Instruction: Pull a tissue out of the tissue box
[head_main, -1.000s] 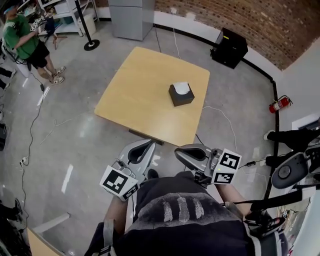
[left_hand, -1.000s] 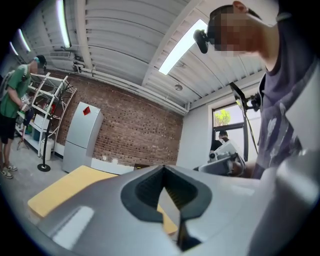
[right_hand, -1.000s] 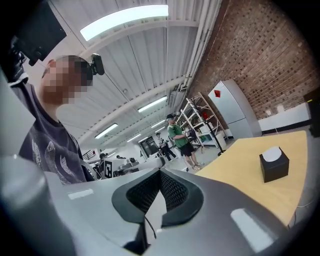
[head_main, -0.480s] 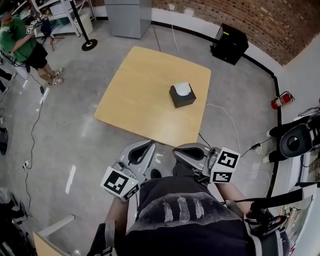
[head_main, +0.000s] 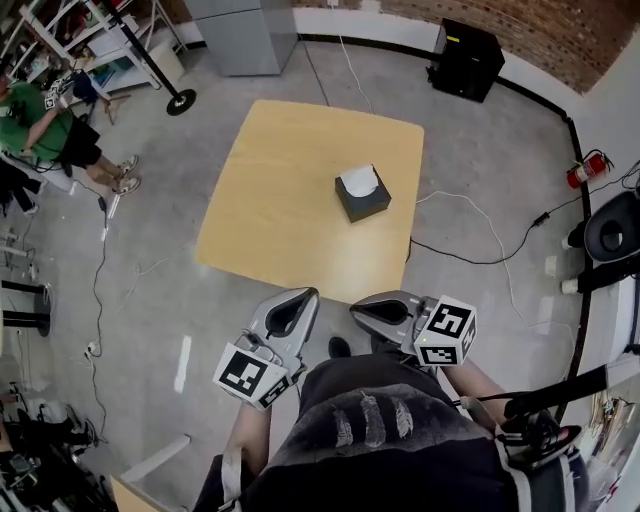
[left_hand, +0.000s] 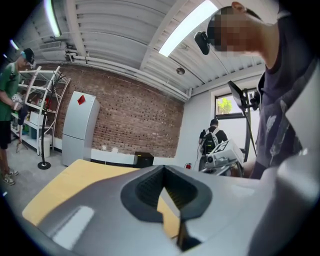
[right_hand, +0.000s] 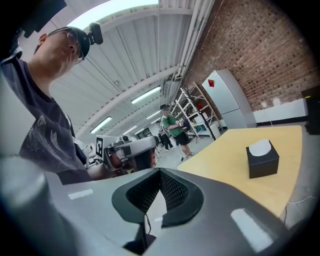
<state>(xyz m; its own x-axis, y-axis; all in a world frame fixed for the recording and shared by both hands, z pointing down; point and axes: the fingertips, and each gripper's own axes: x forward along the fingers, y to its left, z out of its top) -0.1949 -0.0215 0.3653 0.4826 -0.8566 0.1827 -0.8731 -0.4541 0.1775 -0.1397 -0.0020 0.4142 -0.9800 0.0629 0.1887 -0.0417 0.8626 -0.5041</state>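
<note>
Black tissue box upright — tissue on top, askew on table

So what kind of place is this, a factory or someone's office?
Probably a workshop or lab in a converted industrial building: a bare brick wall, a concrete floor with loose cables trailing across it, and open metal shelving. One plain wooden table stands in the open.
</note>
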